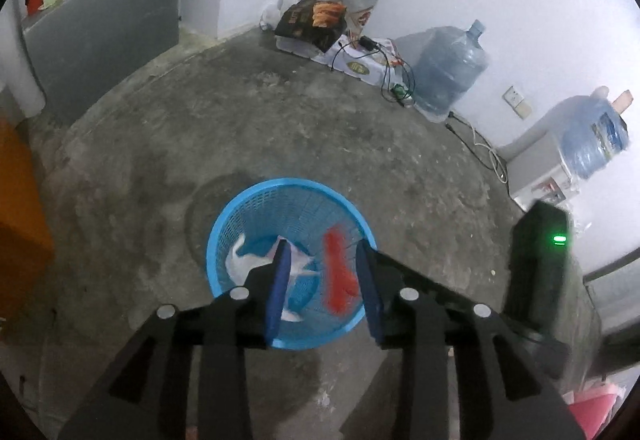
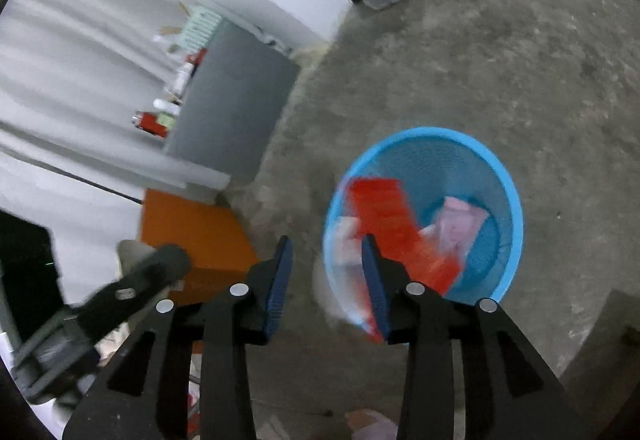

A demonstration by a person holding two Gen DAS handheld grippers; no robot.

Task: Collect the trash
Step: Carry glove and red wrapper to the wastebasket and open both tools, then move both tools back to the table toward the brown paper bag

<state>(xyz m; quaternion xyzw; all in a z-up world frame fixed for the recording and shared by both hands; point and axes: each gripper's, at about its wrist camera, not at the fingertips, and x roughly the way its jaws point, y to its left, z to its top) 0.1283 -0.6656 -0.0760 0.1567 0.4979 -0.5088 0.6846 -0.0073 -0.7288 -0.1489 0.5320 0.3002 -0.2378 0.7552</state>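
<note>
1. Left gripper [image 1: 323, 260]: jaws spread wide, holding nothing, above the basket.
2. Right gripper [image 2: 327, 256]: jaws wide apart, empty, beside the basket's rim.
3. Red wrapper [image 2: 394, 226]: flat, motion-blurred, within the basket opening.
4. Blue mesh basket [image 1: 256, 201]: on concrete floor [image 1: 240, 119], containing white crumpled trash [image 1: 244, 260] and a pink packet [image 2: 460, 224].

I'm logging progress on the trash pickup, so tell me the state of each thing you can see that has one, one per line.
Left gripper: fingers open, empty, above the basket.
Right gripper: fingers open, empty, beside the basket.
Blue plastic mesh basket: upright on the concrete floor, partly filled.
Red flat wrapper: blurred, at the basket's opening; falling or settled, cannot tell.
White crumpled paper: lying in the basket bottom.
Pale pink packet: lying inside the basket.
</note>
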